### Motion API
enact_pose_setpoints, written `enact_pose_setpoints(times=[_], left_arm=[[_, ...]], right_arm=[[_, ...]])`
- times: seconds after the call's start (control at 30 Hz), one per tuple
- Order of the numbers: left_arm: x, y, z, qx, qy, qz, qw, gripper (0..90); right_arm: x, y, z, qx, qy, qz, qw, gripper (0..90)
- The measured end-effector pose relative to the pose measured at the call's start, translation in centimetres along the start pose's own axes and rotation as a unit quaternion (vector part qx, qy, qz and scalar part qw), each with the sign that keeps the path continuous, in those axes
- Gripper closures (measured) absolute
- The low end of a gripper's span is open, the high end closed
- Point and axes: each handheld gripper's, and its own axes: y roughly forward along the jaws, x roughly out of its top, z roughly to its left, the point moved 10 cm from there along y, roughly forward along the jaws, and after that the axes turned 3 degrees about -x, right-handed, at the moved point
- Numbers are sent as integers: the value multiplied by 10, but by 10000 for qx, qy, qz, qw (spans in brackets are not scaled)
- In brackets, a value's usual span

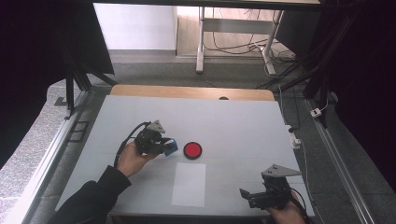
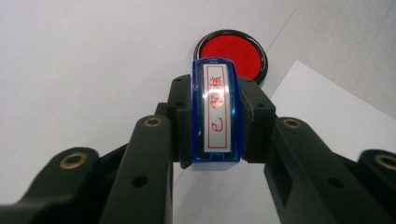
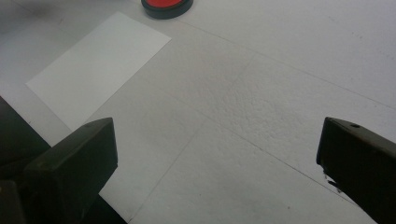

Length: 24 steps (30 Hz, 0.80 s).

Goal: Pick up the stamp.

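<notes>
A blue stamp (image 2: 215, 116) with red characters on its white label is clamped between the jaws of my left gripper (image 2: 215, 123), held above the table. In the high view the left gripper (image 1: 169, 145) and the blue stamp (image 1: 172, 146) hang just left of a round red ink pad (image 1: 192, 150). From the left gripper view the red ink pad (image 2: 232, 51) lies right beyond the stamp. A white sheet of paper (image 1: 189, 184) lies in front of the pad. My right gripper (image 1: 246, 196) rests near the table's front right, jaws wide apart with nothing between them.
The white table top (image 1: 233, 121) has a wooden strip along its far edge. Metal rails run down both sides. Cables and a desk frame (image 1: 201, 42) stand on the floor beyond. The paper's corner (image 3: 100, 51) and the pad's rim (image 3: 166, 6) lie ahead of the right gripper.
</notes>
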Motion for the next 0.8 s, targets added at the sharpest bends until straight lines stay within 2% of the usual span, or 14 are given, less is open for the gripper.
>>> enact_pose_setpoints(times=[0.37,0.5,0.8], left_arm=[[2,-17,-14,-48,52,-208,9998,698],[2,-23,-19,-87,-28,-295,9995,698],[2,-39,-36,-289,-78,-607,9977,698]], right_arm=[[0,0,0,1,-16,-6,10000,0],[0,0,0,-4,-2,-14,10000,0],[1,0,0,-1,3,-21,10000,0]])
